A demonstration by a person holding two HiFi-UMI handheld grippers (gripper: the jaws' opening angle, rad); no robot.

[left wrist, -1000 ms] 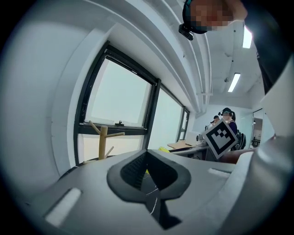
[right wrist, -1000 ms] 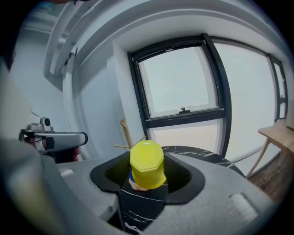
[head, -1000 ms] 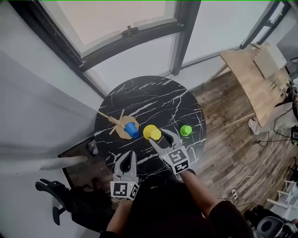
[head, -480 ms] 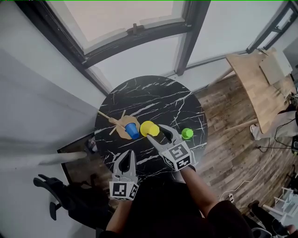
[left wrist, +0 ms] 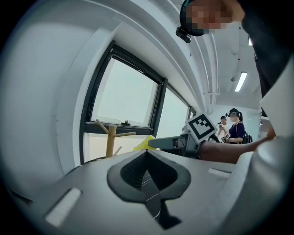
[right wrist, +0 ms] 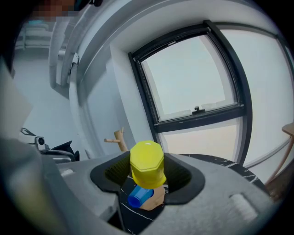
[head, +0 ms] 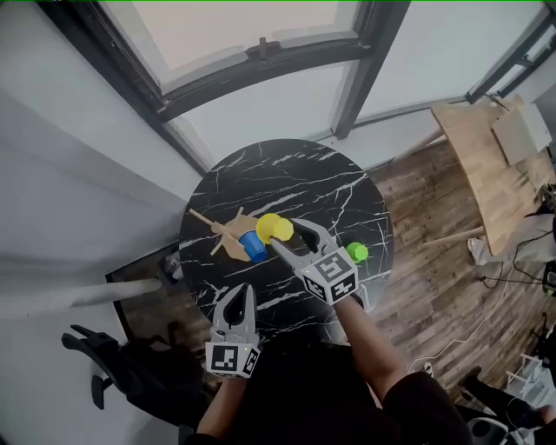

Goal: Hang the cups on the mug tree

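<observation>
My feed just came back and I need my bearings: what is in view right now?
table: one, black marble, round, centre
mug tree: one, wooden, left part of the table
blue cup: one, blue, at the mug tree's base
yellow cup: one, yellow, held beside the tree
green cup: one, green, right part of the table, alone
wooden table: one, light wood, upper right
window: one, dark frame, behind the table
left gripper: one, grey, shut, empty, at the table's near edge
right gripper: one, grey, closed on the yellow cup
</observation>
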